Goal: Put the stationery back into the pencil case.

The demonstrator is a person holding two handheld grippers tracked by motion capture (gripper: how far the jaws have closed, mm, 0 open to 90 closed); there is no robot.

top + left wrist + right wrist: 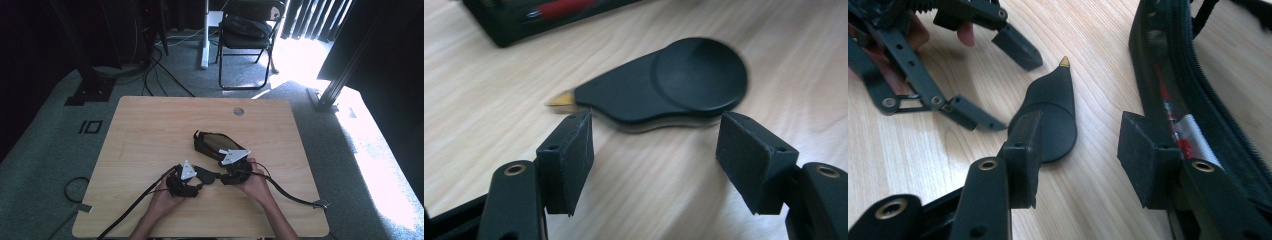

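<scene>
Both tongs sit low over the tabletop [150, 130] near its front edge, facing each other across a black teardrop-shaped tape dispenser [206, 175]. From the left gripper's [654, 150] own view its jaws stand apart with bare wood between the pads, and the dispenser lies flat just beyond their tips, touching neither; those jaws are parted and grip nothing. In the right gripper view the right gripper [1075, 160] is likewise parted and empty: one of its fingers [1023, 155] stands in front of the dispenser's round end, while the other stands just beside a black zip pouch [1198, 100].

On the table the dispenser lies between the two grippers, nearer the front edge than the back, with the pouch just behind it toward the table's middle. Its long axis runs roughly from one gripper to the other. The broad round end lies toward the right gripper, and the narrow end with its small gold tip [561, 99] points toward the left gripper, close beside one of that gripper's pads.
</scene>
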